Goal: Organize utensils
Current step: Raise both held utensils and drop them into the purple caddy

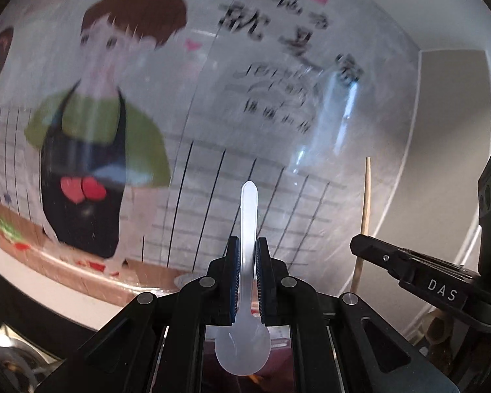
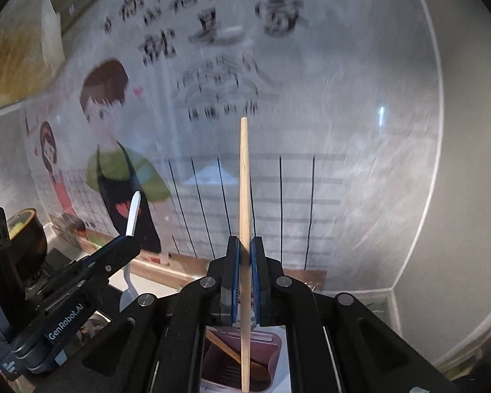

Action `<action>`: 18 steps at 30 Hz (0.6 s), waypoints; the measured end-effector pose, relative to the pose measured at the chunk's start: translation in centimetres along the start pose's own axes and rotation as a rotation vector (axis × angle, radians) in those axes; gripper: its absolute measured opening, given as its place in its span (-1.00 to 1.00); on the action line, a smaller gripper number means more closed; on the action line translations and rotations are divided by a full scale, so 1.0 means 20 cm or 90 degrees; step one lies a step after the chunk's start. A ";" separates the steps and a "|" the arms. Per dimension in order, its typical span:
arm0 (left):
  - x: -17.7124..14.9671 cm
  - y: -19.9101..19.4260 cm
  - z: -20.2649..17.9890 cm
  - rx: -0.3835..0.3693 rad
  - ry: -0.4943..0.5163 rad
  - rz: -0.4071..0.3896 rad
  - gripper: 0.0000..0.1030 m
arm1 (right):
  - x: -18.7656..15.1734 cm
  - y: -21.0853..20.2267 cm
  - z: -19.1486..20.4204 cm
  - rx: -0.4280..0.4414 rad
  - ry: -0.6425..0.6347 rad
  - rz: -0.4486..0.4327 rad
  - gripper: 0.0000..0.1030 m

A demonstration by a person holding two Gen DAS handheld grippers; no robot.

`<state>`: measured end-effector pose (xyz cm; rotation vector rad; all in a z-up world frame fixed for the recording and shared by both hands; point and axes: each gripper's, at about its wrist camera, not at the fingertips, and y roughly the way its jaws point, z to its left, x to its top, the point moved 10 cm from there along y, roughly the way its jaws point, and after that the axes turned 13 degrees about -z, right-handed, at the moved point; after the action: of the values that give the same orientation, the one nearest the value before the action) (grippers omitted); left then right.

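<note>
While clamped on a white plastic spoon, left gripper at near centre, handle pinched between blue pads, bowl hanging toward the camera, handle tip raised toward the far wall. Probably held by the handle so the bowl can drop first into a holder. Right gripper likewise shut on a wooden chopstick, gripped low on the shaft, held nearly upright, long end free above the jaws, short end hanging below. Just beneath that short end, a pink tray with another brown stick already lying in it; likely the sorting place. Both grippers side by side, near each other but apart, so little room between them for swinging the long stick. Beyond, a cartoon wall sheet close ahead; open room mainly to the right. At far left, a dark bowl on the counter.
</note>
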<state>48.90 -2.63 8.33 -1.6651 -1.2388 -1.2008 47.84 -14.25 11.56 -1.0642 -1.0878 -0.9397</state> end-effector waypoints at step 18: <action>-0.55 0.06 0.18 0.049 -0.013 0.115 -0.78 | -0.64 0.25 -0.01 0.004 0.011 0.139 -0.86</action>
<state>49.90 -2.82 -3.24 -1.6966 -1.1075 -1.0161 49.97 -12.27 -1.82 -1.1429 -0.9382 -0.7696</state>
